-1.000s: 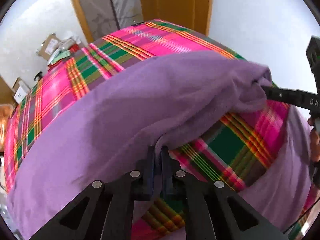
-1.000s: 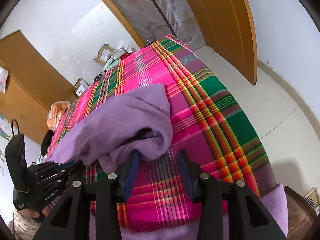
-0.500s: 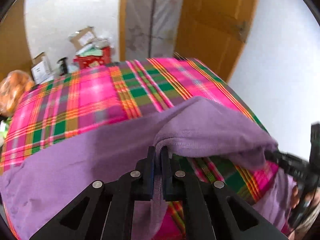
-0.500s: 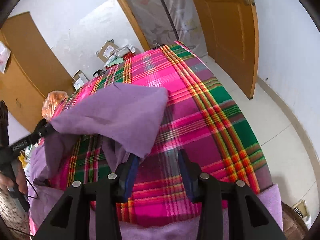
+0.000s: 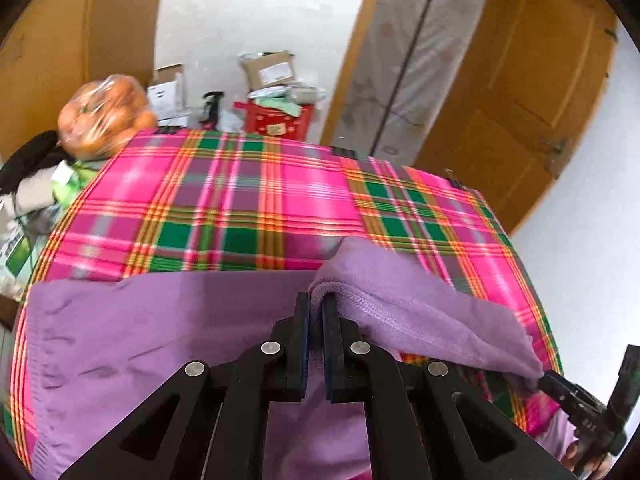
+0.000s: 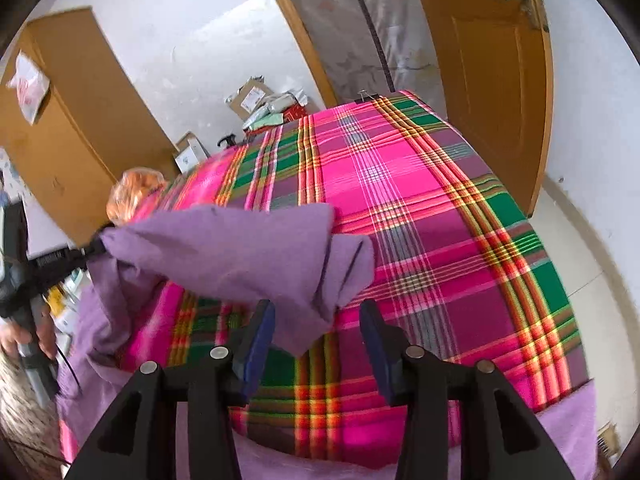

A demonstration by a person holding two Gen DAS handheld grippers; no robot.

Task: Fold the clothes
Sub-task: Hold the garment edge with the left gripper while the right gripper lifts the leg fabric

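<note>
We are holding the left gripper point(image 5: 315, 300) clenched on a hemmed edge of the purple garment point(image 5: 160, 328), its 2 fingers point(image 5: 301, 344) pressed nearly together with the cloth pinched between them. The garment is spreading out to the left of this gripper over the plaid tablecloth point(image 5: 248, 216), and a lifted fold is running off to its right.

In the left wrist view the right gripper point(image 5: 538, 380) appears at the far end of that fold, but we cannot tell from there if it is gripping. In the right wrist view its 2 fingers point(image 6: 260, 340) are standing wide apart, released, with a hanging corner of the garment between them, apparently touching neither. Beyond the table we are seeing a bag of oranges point(image 5: 106, 116) and cardboard boxes point(image 5: 272, 70).
</note>
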